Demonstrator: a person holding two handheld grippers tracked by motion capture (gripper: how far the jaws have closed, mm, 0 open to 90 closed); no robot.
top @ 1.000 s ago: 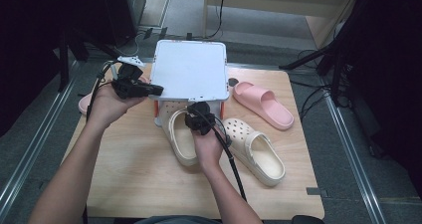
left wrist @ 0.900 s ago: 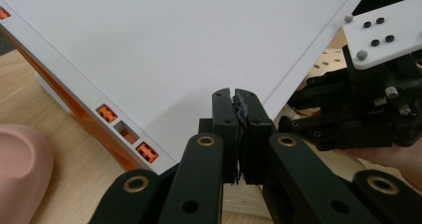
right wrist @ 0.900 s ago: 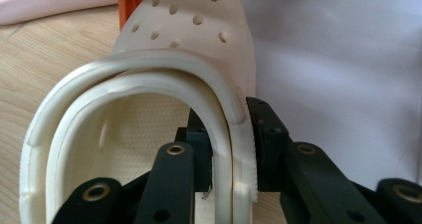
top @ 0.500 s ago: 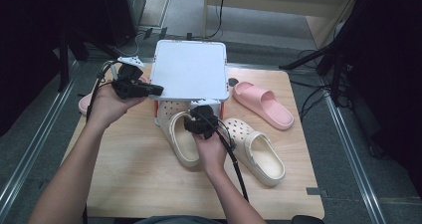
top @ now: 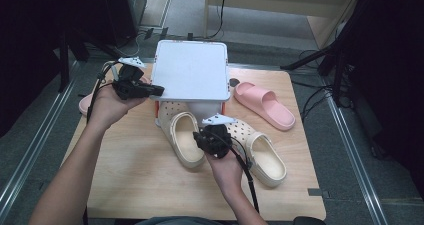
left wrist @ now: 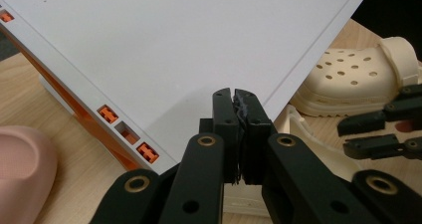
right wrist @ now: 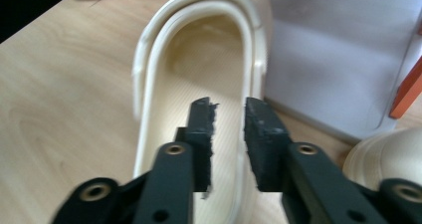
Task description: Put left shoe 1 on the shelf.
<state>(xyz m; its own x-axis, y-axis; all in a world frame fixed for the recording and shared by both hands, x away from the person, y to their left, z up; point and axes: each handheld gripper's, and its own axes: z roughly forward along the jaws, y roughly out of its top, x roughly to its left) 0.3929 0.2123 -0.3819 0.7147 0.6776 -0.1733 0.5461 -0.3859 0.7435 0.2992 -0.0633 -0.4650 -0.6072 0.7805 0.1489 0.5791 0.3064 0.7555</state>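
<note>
Near: right gripper point(top: 212, 135) hangs over the heel end of the left cream clog point(top: 181, 137). Right gripper view: its jaws just closed in, a small gap left, nothing btwn them; the clog's open inside point(right wrist: 199, 79) lies under. Other cream clog point(top: 255, 147) sits just beside, on the wooden table point(top: 135, 175). Farther: left gripper point(top: 152, 90) pinches the white lid's point(top: 190, 77) edge, jaws tight. Left gripper view adds orange clips point(left wrist: 107, 114) under the tilted lid. High view adds a pink slide point(top: 265, 105) far right.

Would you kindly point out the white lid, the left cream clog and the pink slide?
White lid point(top: 190, 70), high view, middle of its top.
Left cream clog point(top: 186, 136), high view, its footbed.
Pink slide point(top: 257, 97), high view, its strap.
</note>
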